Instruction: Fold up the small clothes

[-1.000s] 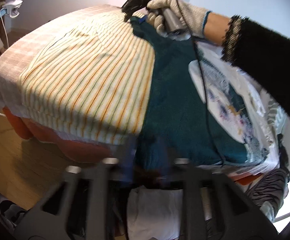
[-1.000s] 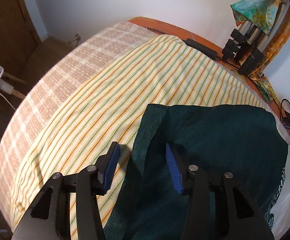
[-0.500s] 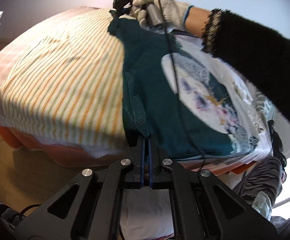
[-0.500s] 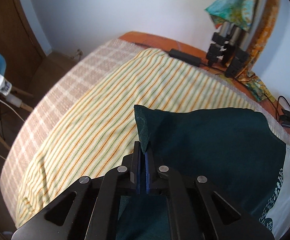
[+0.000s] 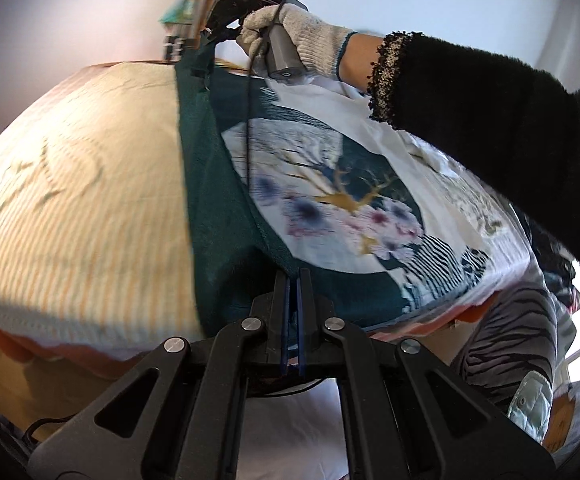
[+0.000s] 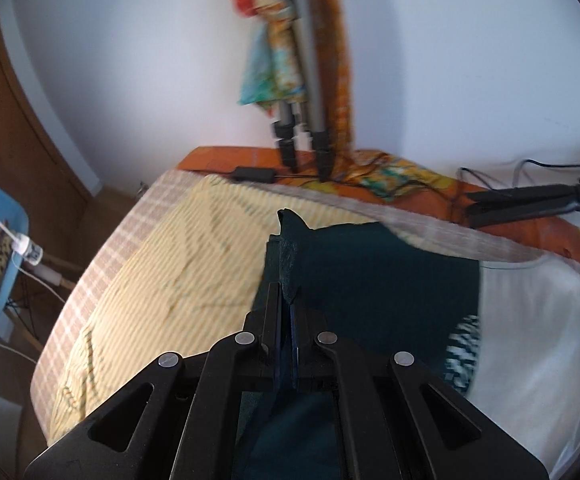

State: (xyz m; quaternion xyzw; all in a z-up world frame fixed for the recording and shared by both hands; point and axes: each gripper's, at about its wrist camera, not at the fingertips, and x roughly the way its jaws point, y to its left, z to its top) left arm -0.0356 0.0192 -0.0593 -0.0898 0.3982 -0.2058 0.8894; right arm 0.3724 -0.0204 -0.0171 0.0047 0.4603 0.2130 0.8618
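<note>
Left wrist view: bed with the cream sheet striped in orange and green (image 5: 78, 208) fills the left half; right wrist view shows the same sheet (image 6: 178, 264) over a checked beige blanket (image 6: 102, 264), with an orange mattress edge (image 6: 226, 158) at the far end. Dark teal T-shirt with a round white floral print (image 5: 329, 208) lies on the bed, its left edge lifted off the sheet between both grippers; in the right wrist view the teal fabric (image 6: 369, 276) spreads right toward a white cloth (image 6: 537, 320).

Person's black fuzzy sleeve (image 5: 489, 120) crosses top right. Right hand in a white knit glove (image 5: 301, 36) holds the right gripper (image 5: 210, 36) at the shirt's far corner. Grey tripod legs (image 6: 301, 128) stand against the wall, draped with colourful cloth, blurred.

Left gripper (image 5: 293, 284) fingers are pressed together on the shirt's near hem. Right gripper (image 6: 286, 300) fingers are likewise clamped on a raised teal fold, with the corner poking up past the tips.
</note>
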